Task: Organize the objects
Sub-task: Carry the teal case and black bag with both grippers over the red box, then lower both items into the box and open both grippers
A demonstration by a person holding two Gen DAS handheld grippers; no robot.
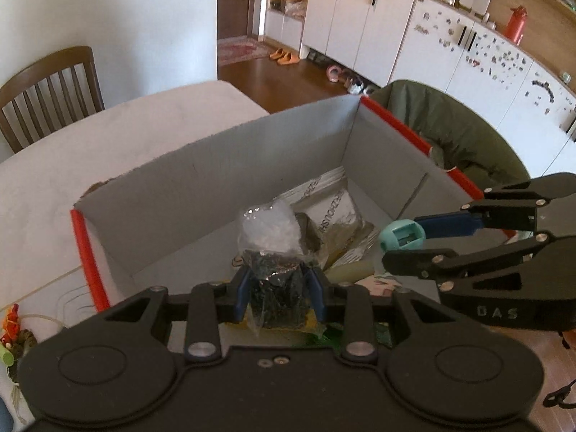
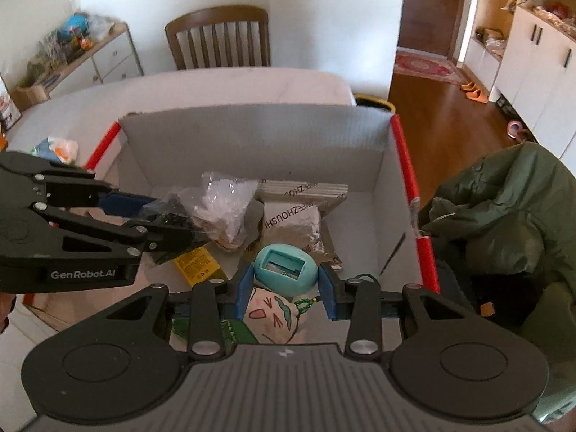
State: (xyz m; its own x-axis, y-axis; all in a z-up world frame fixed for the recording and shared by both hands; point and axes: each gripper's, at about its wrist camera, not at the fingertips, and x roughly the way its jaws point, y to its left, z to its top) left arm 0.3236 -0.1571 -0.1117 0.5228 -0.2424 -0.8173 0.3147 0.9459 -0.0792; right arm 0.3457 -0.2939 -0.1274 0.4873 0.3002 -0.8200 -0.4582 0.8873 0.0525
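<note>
An open cardboard box (image 1: pixel 201 176) (image 2: pixel 259 144) with red edges stands on the white table. My left gripper (image 1: pixel 279 288) (image 2: pixel 169 216) is shut on a clear plastic bag (image 1: pixel 268 234) (image 2: pixel 223 201) holding dark and white bits, held over the box. My right gripper (image 2: pixel 286 280) (image 1: pixel 399 241) is shut on a teal egg-shaped pencil sharpener (image 2: pixel 284 268) (image 1: pixel 402 235), also above the box. Inside the box lie a silver foil packet (image 1: pixel 334 212) (image 2: pixel 295 219), a yellow pack (image 2: pixel 198 264) and a white cat-face pouch (image 2: pixel 271 315).
A wooden chair (image 2: pixel 219 36) (image 1: pixel 50 90) stands behind the table (image 1: pixel 108 133). A green jacket (image 2: pixel 504 208) (image 1: pixel 450 126) drapes over a seat right of the box. Small items (image 2: pixel 57 149) lie on the table left of the box. White cabinets (image 1: pixel 360 18) line the far wall.
</note>
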